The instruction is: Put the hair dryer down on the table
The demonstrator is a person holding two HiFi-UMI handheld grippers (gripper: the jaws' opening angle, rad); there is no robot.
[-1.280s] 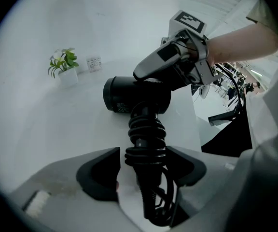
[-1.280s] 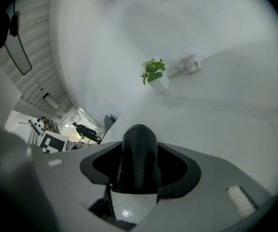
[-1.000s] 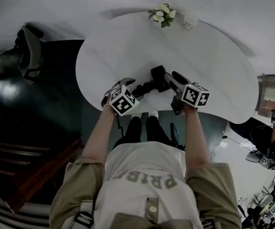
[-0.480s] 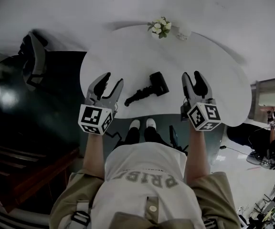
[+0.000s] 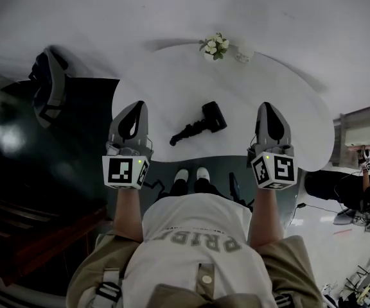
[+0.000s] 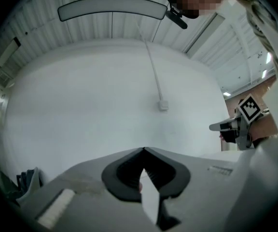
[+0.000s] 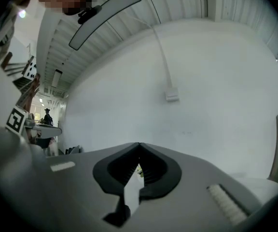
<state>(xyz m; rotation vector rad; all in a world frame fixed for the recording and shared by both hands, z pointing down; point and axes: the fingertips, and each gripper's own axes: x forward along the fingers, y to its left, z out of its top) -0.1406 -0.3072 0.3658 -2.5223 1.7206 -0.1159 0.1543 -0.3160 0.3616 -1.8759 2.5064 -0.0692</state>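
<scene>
**Hair dryer down, both grippers empty**

The white table [image 5: 172, 82] is filling the middle of the head view, and around it things are looking quiet. A small bunch of pale flowers [image 5: 214, 44] is sitting at the far edge, with a little white object [image 5: 241, 56] just beside it that is too small to name. Off the table's left side a dark shape [image 5: 49, 88], possibly a chair, is standing on the dark floor. The person's light shoes [image 5: 191, 173] are peeking out under the near edge. Nothing is blocking the way to the dryer.

The hair dryer [image 5: 198, 125] is lying flat on the table between the two grippers, touching neither. It is black, its blocky head pointing up and to the right, its ribbed handle trailing toward the near-left.

The left gripper [image 5: 136, 104] is hanging over the table's left edge, jaws pressed together on nothing. The right gripper [image 5: 266, 106] is matching it, jaws together and empty.
</scene>
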